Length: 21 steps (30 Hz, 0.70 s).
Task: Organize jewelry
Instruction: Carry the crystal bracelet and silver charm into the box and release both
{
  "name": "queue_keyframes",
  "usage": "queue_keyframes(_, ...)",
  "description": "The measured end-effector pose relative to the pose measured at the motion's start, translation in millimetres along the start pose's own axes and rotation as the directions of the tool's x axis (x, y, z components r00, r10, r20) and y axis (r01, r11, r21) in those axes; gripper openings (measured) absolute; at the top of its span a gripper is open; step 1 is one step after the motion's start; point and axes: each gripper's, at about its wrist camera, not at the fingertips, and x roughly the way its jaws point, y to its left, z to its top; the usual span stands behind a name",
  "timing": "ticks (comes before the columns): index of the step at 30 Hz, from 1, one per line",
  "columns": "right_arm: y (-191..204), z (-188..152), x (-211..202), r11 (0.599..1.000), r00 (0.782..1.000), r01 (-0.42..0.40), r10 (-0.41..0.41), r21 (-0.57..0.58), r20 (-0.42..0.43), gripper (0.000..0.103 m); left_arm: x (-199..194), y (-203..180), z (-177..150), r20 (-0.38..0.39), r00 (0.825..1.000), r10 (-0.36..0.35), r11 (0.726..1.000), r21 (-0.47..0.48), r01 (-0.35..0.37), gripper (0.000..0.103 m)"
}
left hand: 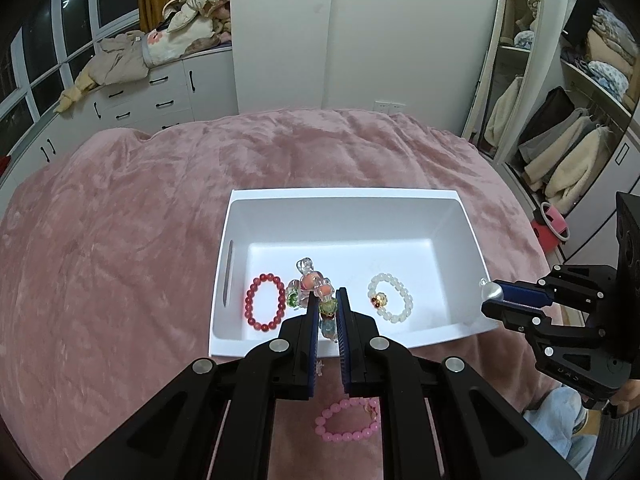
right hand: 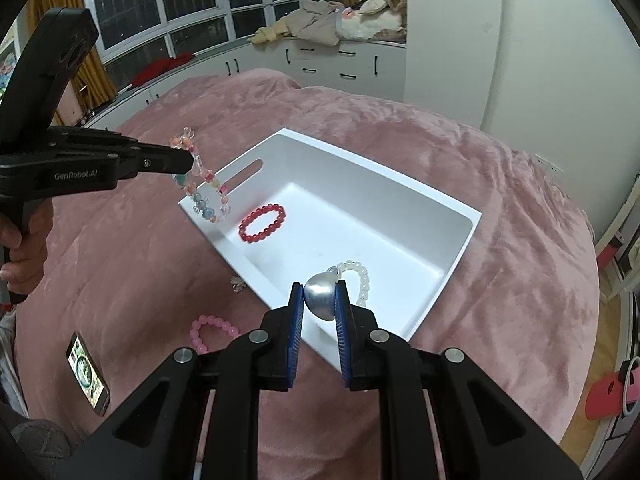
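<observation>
Over white bin (right hand: 448,216) | left tool (left hand: 326,300) pinching dangling multicolour bracelet (right hand: 208,192), long axis vertical | right tool (right hand: 318,292) pinching silver ball (right hand: 320,296)

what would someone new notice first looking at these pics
First, the white rectangular plastic bin on the pink plush bedspread, with a red bead bracelet and a white bead bracelet on its floor. Next, the left gripper, jaws shut on a multicoloured glass-bead bracelet dangling over the bin's near-left corner, and the right gripper clamping a silvery pearl-like ball at the bin's edge.
</observation>
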Motion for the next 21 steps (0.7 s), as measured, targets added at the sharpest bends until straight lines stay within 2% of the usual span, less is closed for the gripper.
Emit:
queue_keyframes(9, -13, 5, 22, 0.999, 1.000, 0.025, -0.024, 0.036, -0.012, 0.016, 30, 1, 9, -0.028, 1.000, 0.012, 1.000, -0.009, -0.012, 0.014)
queue_keyframes(13, -24, 3, 41, 0.995, 0.999, 0.043, -0.041, 0.088, -0.027, 0.016, 47, 2, 11, -0.044, 0.999, 0.029, 1.000, -0.012, -0.029, 0.014)
queue_keyframes(21, -21, -3, 67, 0.995, 0.996, 0.057, -0.051, 0.077, -0.073, 0.016, 89, 7, 9, -0.110, 0.993, 0.046, 0.998, -0.025, -0.050, 0.014)
